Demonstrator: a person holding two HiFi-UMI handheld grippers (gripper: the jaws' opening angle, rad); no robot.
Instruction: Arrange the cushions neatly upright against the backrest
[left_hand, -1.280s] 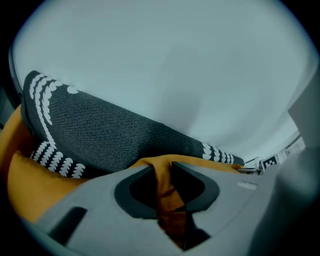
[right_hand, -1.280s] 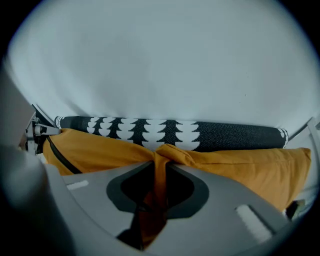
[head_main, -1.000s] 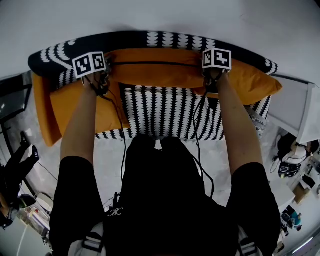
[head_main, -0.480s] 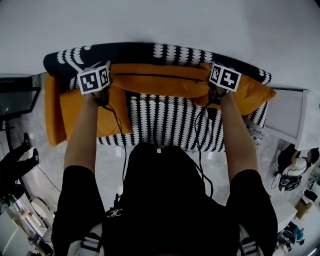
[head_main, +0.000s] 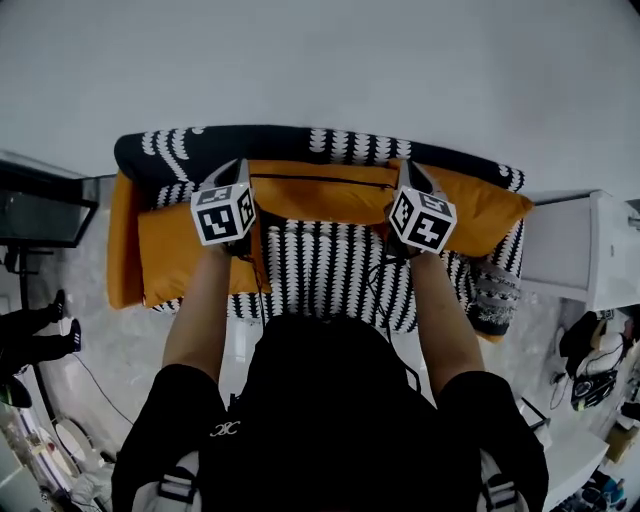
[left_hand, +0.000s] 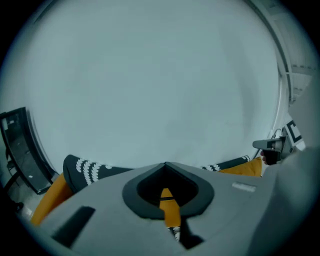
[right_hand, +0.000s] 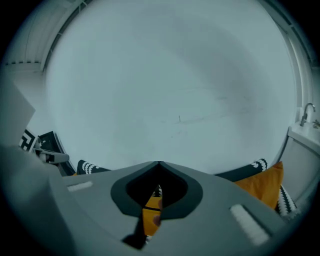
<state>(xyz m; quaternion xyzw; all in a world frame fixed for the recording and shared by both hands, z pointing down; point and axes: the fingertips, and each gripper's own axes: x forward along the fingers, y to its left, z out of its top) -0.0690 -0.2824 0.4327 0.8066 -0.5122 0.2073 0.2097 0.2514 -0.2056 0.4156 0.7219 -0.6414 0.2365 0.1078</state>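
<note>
A long orange cushion stands along the black-and-white patterned sofa's backrest, zip side up. My left gripper is at its left end and my right gripper at its right end; their marker cubes hide the jaws in the head view. In the left gripper view the left gripper has its tips together, with orange fabric in the gap behind them. The right gripper looks the same, with orange fabric behind its tips. Both point up at the white wall. Another orange cushion lies flat at the left, and one leans at the right.
An orange cushion stands on the sofa's left arm. A patterned throw hangs at the sofa's right front. A white cabinet stands to the right and a dark stand to the left. Someone's legs show at far left.
Both grippers have come in from just outside the long cushion's ends to over its ends, risen and tilted upward. My head has drawn back, so the sofa looks smaller and lower.
</note>
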